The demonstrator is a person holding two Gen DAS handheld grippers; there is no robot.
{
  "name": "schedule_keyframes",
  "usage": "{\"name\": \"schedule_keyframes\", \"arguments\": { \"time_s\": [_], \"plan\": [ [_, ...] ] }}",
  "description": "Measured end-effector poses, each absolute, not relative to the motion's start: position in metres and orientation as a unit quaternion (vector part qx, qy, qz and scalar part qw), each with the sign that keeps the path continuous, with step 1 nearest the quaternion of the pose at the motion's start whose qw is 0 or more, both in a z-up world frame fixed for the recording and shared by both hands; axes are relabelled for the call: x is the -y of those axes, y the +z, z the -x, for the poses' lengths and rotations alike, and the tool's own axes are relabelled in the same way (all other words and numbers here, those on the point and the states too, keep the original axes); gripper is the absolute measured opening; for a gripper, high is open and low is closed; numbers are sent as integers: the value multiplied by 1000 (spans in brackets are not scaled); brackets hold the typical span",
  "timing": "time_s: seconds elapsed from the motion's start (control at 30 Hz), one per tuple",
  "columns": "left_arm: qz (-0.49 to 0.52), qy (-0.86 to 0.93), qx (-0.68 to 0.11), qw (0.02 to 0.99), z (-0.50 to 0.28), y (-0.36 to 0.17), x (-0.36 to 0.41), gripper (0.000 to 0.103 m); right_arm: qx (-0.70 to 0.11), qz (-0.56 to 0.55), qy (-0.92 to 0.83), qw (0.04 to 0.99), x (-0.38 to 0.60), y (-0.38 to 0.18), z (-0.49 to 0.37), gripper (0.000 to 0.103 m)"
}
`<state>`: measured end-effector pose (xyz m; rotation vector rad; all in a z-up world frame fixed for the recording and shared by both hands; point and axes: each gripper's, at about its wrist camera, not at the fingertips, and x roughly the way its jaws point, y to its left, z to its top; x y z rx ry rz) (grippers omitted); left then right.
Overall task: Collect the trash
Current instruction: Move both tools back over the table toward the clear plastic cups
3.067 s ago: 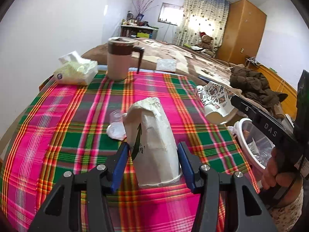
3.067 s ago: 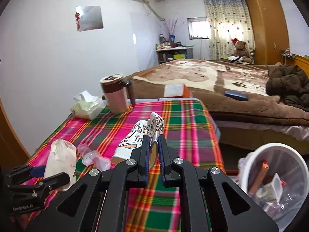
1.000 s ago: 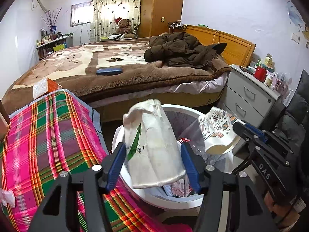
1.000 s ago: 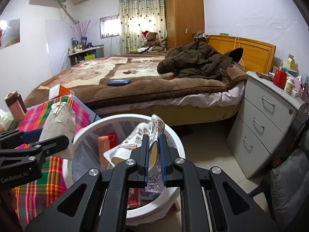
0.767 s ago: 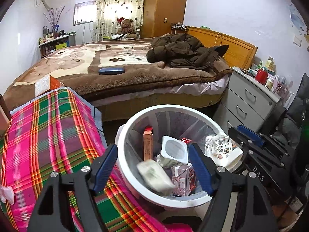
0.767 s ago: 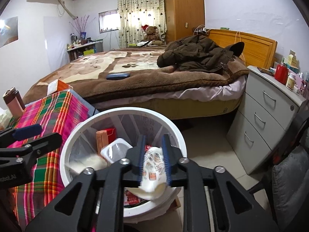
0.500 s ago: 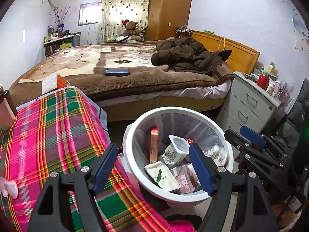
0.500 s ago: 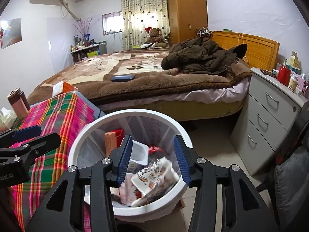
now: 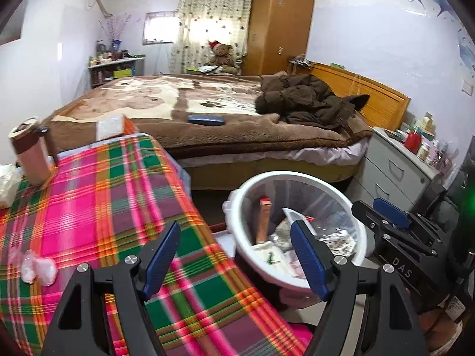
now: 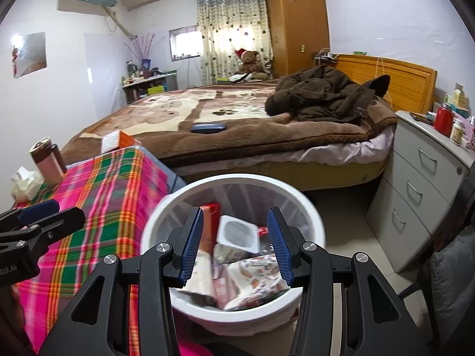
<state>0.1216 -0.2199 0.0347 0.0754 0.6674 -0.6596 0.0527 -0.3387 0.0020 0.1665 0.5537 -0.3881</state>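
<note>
Careful: both hand-held grippers, left (image 9: 234, 255) and right (image 10: 234, 246), gape empty; flimsy plastic scrap (image 9: 37, 268) left of bin (image 9: 297, 175) may slip your pinch.

Bright daylight pours through the curtained window (image 9: 204, 26) at upper centre, blown out; plaid table (image 9: 89, 195) smears with motion blur; fisheye bends edges, corners black.

Right tool (image 10: 235, 244) spread wide and empty above white bin (image 10: 308, 207). Inside: yogurt cup (image 10: 237, 234), patterned wrapper (image 10: 256, 273), red carton (image 10: 209, 210). Left tool (image 10: 35, 219) over plaid tabletop (image 10: 112, 195), holding nothing visible.
</note>
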Motion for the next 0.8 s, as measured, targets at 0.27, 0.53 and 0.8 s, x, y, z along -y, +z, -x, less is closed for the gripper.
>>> {"name": "schedule_keyframes", "arguments": {
  "time_s": [0.27, 0.53, 0.8],
  "plan": [
    [-16, -285, -315, 905, -122, 38, 177, 78, -271, -77, -156, 947, 312, 2, -61, 46],
    [-1, -251, -311, 917, -121, 35, 139, 78, -272, -71, -123, 952, 286, 1, -68, 46],
    [19, -197, -302, 933, -120, 28, 82, 78, -281, -63, -76, 954, 251, -3, -81, 58]
  ]
}}
